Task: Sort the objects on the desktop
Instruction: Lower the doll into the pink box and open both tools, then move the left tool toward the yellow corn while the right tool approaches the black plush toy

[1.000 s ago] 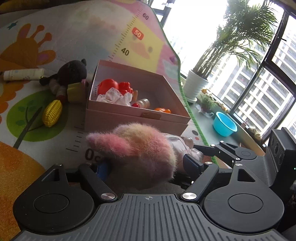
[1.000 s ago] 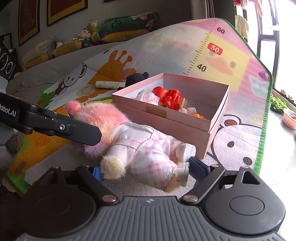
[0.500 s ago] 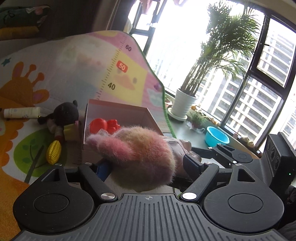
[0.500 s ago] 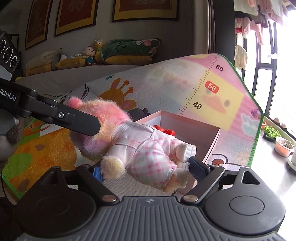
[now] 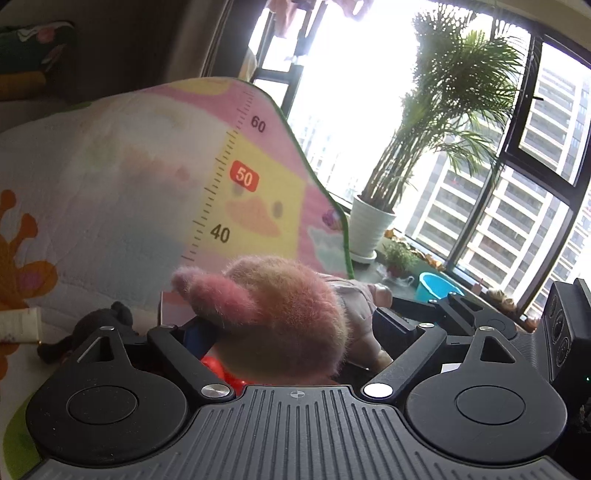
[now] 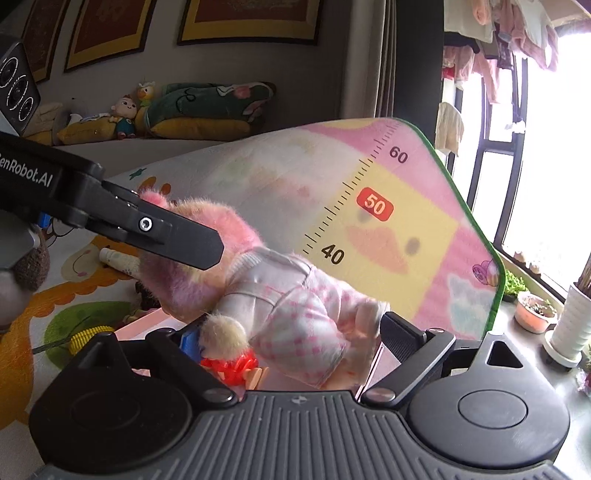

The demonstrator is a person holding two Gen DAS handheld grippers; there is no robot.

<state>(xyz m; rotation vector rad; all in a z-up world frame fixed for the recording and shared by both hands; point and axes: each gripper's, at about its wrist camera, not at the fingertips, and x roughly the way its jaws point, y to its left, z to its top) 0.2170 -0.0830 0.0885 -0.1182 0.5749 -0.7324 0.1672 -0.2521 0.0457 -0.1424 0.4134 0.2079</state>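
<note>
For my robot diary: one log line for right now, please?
plush doll: held above pink box | left gripper: on head, jaws opening | right gripper: on body, jaws opening

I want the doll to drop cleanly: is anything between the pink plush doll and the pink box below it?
Nothing visible blocks it. The plush doll hangs between both tongs, whose jaws are opening, just above the pink box. Only toys already inside, like the red toy, lie beneath it.

I see a potted palm (image 5: 373, 225) by the window (image 5: 517, 206), a blue bowl (image 5: 434, 286) on the sill, framed pictures (image 6: 251, 18) and cushions (image 6: 207, 110) behind.
</note>
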